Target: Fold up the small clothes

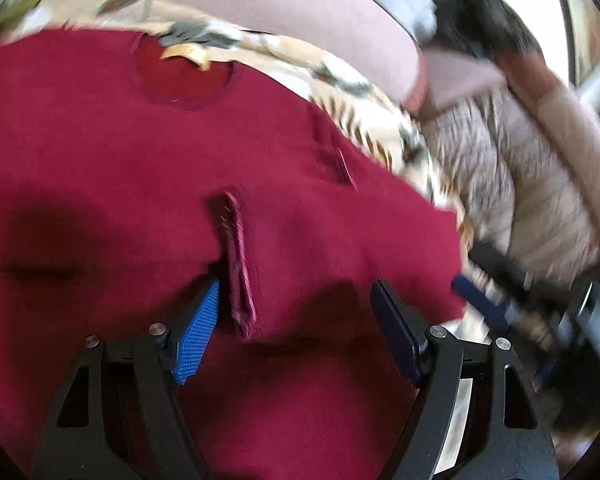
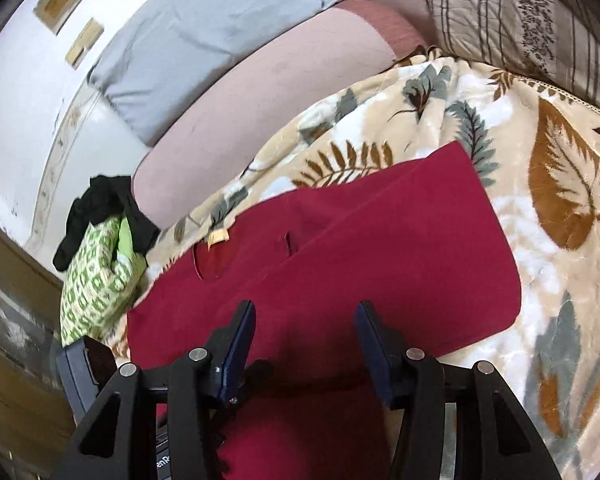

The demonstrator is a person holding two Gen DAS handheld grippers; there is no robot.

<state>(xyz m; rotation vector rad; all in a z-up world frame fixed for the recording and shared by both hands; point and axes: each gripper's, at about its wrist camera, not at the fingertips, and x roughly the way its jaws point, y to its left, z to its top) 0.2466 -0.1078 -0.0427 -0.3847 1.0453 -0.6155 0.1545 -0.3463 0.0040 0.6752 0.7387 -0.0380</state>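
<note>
A dark red garment (image 1: 140,152) lies spread on a leaf-patterned blanket (image 1: 339,92). Its round neck opening with a tan label (image 1: 184,54) is at the far end. In the left wrist view my left gripper (image 1: 296,300) is open just above the cloth, next to a raised seam flap (image 1: 238,264). In the right wrist view the same garment (image 2: 379,248) lies partly folded on the blanket (image 2: 559,200). My right gripper (image 2: 305,320) is open over its near edge. The right gripper also shows blurred in the left wrist view (image 1: 495,292).
A pink mattress edge (image 2: 240,100) and a grey pillow (image 2: 204,40) lie beyond the blanket. A green patterned cloth with a black garment (image 2: 100,248) sits at the left. A quilted beige cushion (image 2: 519,20) is at the back right.
</note>
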